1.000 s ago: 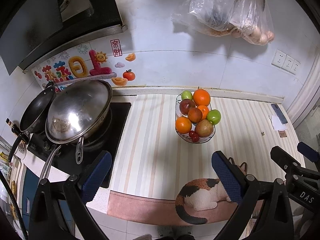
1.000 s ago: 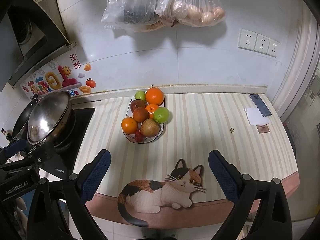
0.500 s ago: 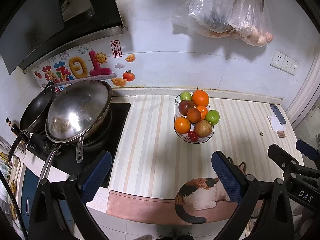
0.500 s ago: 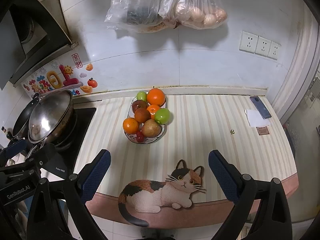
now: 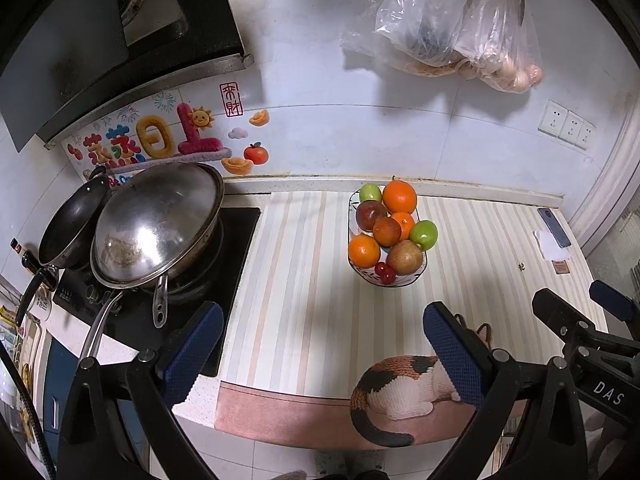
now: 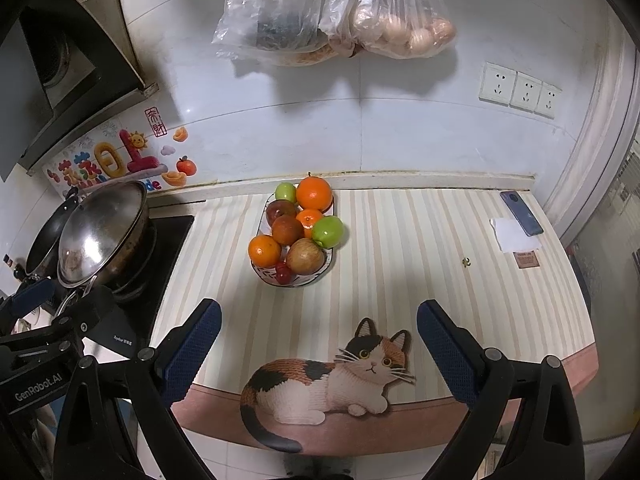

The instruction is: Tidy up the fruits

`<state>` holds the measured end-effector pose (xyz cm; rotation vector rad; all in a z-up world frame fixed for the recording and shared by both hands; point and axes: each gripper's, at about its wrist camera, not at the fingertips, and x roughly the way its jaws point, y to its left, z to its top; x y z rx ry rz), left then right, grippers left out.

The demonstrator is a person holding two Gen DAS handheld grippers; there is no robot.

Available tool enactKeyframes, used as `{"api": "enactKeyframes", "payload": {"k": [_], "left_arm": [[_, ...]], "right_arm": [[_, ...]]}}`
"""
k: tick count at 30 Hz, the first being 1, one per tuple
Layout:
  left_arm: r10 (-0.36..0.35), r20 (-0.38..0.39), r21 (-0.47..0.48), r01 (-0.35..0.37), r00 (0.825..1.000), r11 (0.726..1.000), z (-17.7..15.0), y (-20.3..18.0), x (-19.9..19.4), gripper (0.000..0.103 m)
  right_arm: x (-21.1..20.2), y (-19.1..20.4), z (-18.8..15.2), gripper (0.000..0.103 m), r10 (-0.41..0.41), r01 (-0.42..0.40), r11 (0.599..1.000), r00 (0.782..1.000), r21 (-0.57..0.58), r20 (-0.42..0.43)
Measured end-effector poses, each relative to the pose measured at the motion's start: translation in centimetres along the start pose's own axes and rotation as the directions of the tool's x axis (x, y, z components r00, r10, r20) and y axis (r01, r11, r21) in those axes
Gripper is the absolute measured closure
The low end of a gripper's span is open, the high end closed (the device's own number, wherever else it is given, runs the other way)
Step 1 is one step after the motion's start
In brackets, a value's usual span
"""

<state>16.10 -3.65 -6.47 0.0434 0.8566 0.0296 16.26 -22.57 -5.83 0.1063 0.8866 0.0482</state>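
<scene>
A patterned fruit bowl [image 5: 400, 282] stands on the striped counter near the back wall. It holds several oranges [image 5: 399, 197], green apples [image 5: 423, 234], reddish apples [image 5: 404, 257] and small red cherries [image 5: 385, 272]. The bowl also shows in the right wrist view [image 6: 308, 278]. My left gripper [image 5: 320, 344] is open and empty, above the counter's front edge, well short of the bowl. My right gripper [image 6: 318, 338] is open and empty, over the cat picture, also short of the bowl.
A steel wok [image 5: 156, 228] and a black pan [image 5: 72, 222] sit on the hob at the left. A phone [image 6: 521, 213], white paper [image 6: 514, 236] and a small card lie at the far right. Plastic bags [image 6: 336, 12] hang on the wall above the bowl.
Both grippers have drifted slightly; the bowl sits a touch further left in the left wrist view and a touch further right in the right wrist view. Nothing was grasped.
</scene>
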Motion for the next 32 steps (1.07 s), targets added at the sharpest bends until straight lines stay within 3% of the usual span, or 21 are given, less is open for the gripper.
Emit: {"api": "enactKeyframes", "payload": {"k": [32], "left_arm": [[0.000, 0.017, -0.013, 0.000, 1.000, 1.000, 0.21, 0.44, -0.51, 0.000]], "right_arm": [[-0.52, 0.18, 0.29, 0.003, 0.005, -0.005, 1.000, 1.000, 0.000, 0.004]]}}
